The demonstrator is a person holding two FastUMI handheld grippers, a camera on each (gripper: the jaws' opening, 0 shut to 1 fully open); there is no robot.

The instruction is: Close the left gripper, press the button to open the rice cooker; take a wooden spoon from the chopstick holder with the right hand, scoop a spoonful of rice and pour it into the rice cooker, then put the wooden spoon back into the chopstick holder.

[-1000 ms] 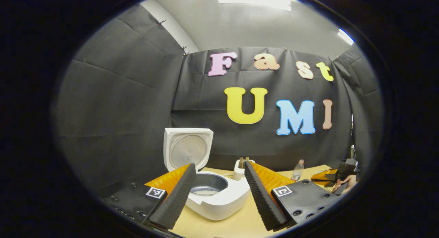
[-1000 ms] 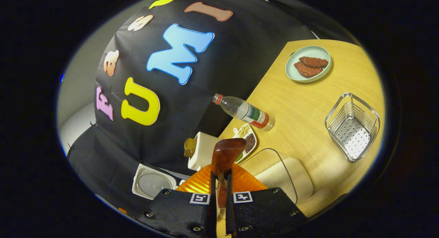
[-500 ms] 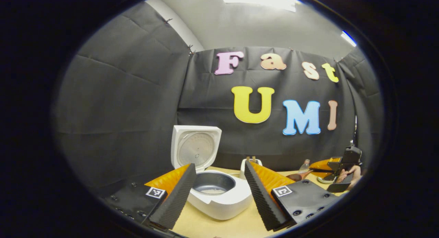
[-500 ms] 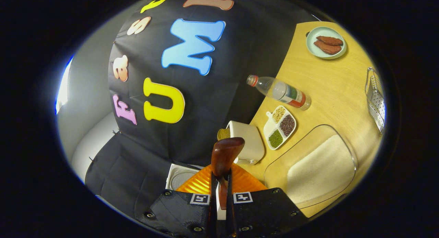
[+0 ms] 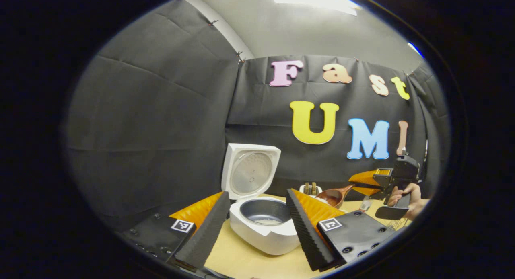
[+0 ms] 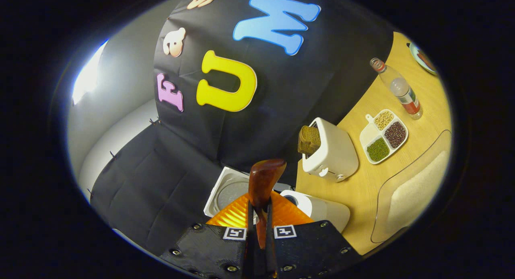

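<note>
Wooden spoon pinched tight in right gripper, heading toward open cooker beside the holder. Left gripper waiting wide open, holding nothing. Next: tipping rice gently over the pot.

Glossy wooden spoon, white plastic cooker w/ metal pot.

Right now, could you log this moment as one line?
cooker: lid open | right gripper: holds spoon, raised | left gripper: open, idle
</note>
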